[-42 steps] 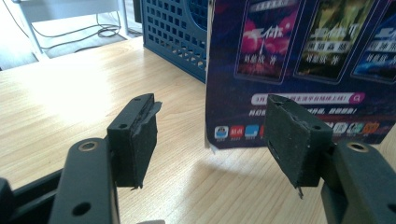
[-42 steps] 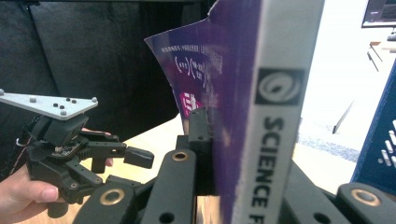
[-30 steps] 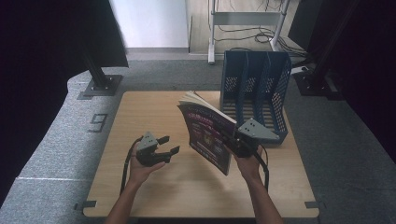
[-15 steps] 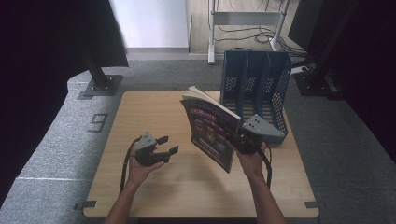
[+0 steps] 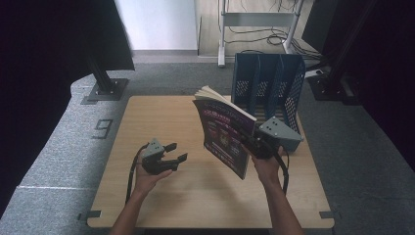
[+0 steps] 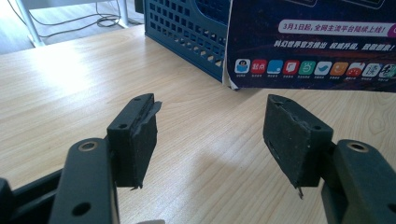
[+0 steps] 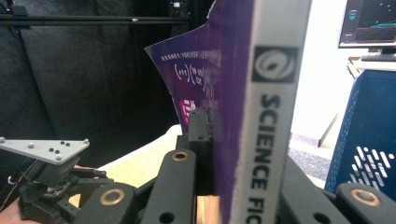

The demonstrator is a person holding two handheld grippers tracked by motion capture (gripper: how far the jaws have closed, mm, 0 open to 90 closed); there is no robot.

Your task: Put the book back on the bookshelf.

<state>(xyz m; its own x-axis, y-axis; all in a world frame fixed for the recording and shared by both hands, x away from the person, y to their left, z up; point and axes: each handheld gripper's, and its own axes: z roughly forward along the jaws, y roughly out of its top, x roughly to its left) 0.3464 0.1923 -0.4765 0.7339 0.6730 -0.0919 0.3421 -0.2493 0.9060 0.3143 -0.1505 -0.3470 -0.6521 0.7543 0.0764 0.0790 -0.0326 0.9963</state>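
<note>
A purple magazine [image 5: 224,134] stands upright above the table, held at its spine by my right gripper [image 5: 257,145], which is shut on it. In the right gripper view the white spine [image 7: 271,121] reads "SCIENCE FIC" and sits between the jaws. The magazine's lower back cover [image 6: 313,44] with coloured icons hangs just above the wood in the left gripper view. My left gripper [image 5: 173,152] hovers left of the magazine, open and holding nothing, its pads [image 6: 140,135] wide apart. A blue slotted file holder [image 5: 266,90] stands behind the magazine.
The wooden table [image 5: 161,117] lies bare on its left and front. The file holder's perforated wall [image 6: 187,32] is near the magazine's bottom edge. Grey carpet surrounds the table; a black stand base [image 5: 105,88] and cables sit on the floor beyond.
The right gripper has lifted and turned the magazine slightly up and right, toward the file holder. The left gripper has stayed in place.
</note>
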